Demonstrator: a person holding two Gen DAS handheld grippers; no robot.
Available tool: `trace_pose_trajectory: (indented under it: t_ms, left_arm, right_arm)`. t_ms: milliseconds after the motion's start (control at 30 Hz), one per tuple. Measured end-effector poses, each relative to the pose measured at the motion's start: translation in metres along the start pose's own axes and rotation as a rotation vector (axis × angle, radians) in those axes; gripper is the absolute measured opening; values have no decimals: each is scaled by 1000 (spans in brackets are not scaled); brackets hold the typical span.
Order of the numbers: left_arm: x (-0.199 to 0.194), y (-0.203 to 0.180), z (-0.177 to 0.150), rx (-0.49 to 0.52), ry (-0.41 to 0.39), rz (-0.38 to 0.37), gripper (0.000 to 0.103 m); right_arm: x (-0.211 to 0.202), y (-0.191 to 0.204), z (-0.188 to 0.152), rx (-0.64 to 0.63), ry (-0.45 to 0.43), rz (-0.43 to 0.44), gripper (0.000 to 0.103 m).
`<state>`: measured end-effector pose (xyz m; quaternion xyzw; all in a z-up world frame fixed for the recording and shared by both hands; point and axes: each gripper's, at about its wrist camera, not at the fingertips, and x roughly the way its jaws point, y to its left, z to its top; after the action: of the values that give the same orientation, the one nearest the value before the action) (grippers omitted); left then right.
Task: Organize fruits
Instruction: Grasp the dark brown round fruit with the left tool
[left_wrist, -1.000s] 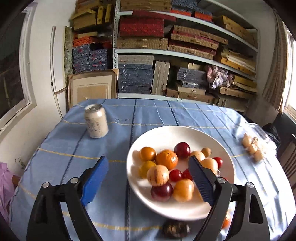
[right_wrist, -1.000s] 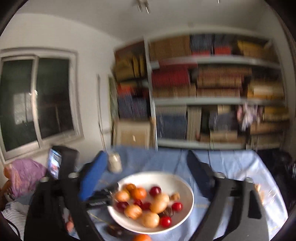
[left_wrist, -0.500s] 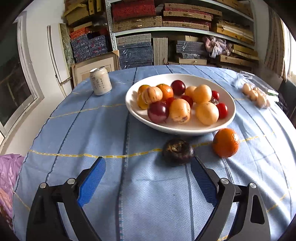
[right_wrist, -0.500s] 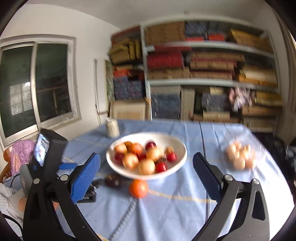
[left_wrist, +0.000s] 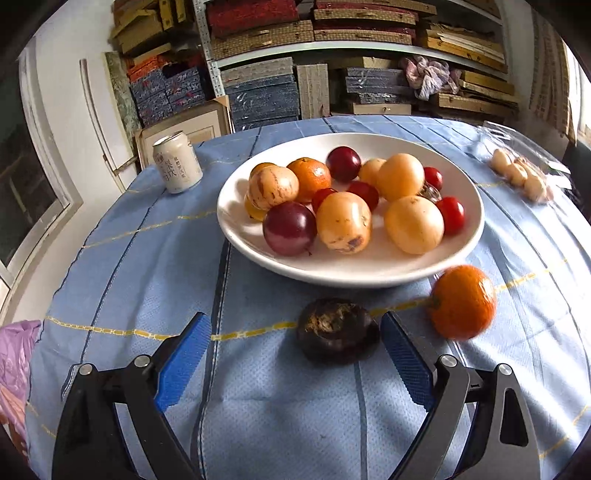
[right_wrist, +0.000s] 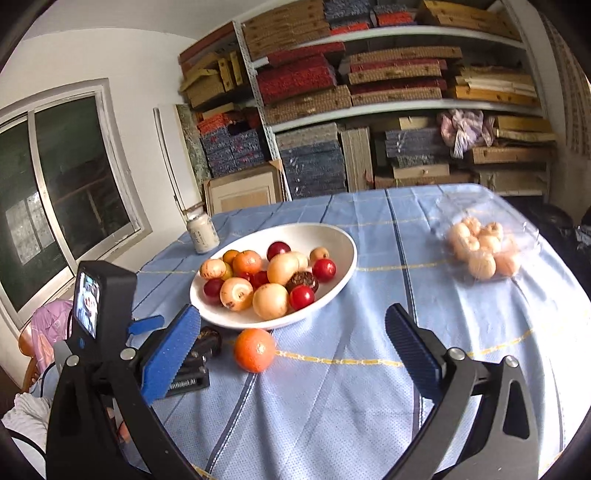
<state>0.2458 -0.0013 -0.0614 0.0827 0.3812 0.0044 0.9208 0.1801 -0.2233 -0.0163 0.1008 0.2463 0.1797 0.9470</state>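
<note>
A white bowl (left_wrist: 236, 218) (right_wrist: 343, 258) piled with several orange, yellow and red fruits stands mid-table on the blue cloth. In front of it lie a dark purple fruit (left_wrist: 338, 330) (right_wrist: 210, 338) and an orange (left_wrist: 461, 301) (right_wrist: 255, 350). My left gripper (left_wrist: 295, 336) is open, low over the cloth; the dark fruit sits between its blue pads near the right pad, with no pad pressing on it. My right gripper (right_wrist: 291, 326) is open too, with the orange ahead between its fingers and apart from both. The left gripper's body (right_wrist: 99, 306) shows at the left of the right wrist view.
A pale drink can (left_wrist: 177, 162) (right_wrist: 202, 234) stands left of the bowl. A clear bag of pale round fruits (left_wrist: 521, 177) (right_wrist: 484, 247) lies at the right. Behind the table are shelves of stacked boxes (right_wrist: 369, 92); a window (right_wrist: 66, 192) is on the left.
Both grippers have come down toward the table and drawn back from the bowl. The dark fruit and the orange now lie just ahead of them. Both sets of jaws stand wider than before.
</note>
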Motion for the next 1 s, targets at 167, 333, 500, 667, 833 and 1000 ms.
trace_pose_trajectory:
  t_ms: [167,333,500,667,833,1000]
  left_arm:
    - [7,8,1,-35,23,-35,99]
    - [8,12,0,-24,32,-19,100]
    - [3,20,-6,3,31,21,100]
    - [-1,20,-5,33,9,39,100]
    - [9,5,-1,78,29,12,100]
    - [12,4,4,64,23,-16,87]
  right_arm:
    - [9,-5,-3,13,33,-12,98]
    - [12,-6,-4,17,48,-10,98]
    - [14,-7,-2,20,55,-7,98]
    - [15,-6,-2,20,57,0,98]
    - [16,-7,-2,27,61,-3,98]
    - [18,-9,-4,41,77,-3,98]
